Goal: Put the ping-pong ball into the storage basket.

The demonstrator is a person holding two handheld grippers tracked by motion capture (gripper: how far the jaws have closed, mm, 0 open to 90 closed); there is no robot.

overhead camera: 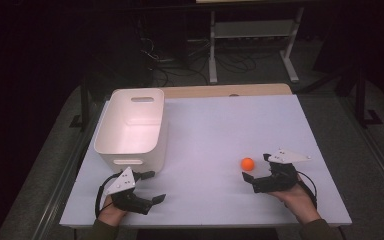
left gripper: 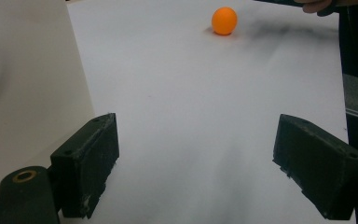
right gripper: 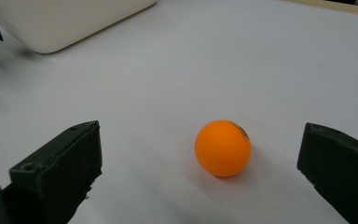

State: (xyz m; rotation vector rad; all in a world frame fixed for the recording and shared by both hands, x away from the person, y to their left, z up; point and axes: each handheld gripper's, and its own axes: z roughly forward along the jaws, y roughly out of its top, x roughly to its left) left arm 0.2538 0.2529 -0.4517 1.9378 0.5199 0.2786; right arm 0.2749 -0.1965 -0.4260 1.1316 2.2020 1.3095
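Toward the lower right of the high view, an orange ball (overhead camera: 247, 163) rests ungrasped beside the wide-open right gripper (overhead camera: 255, 168), while the white bin (overhead camera: 130, 150) upper left awaits it.

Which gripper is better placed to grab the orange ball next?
Right. The right gripper is open right beside the orange ball; the left gripper sits far off by the white bin.
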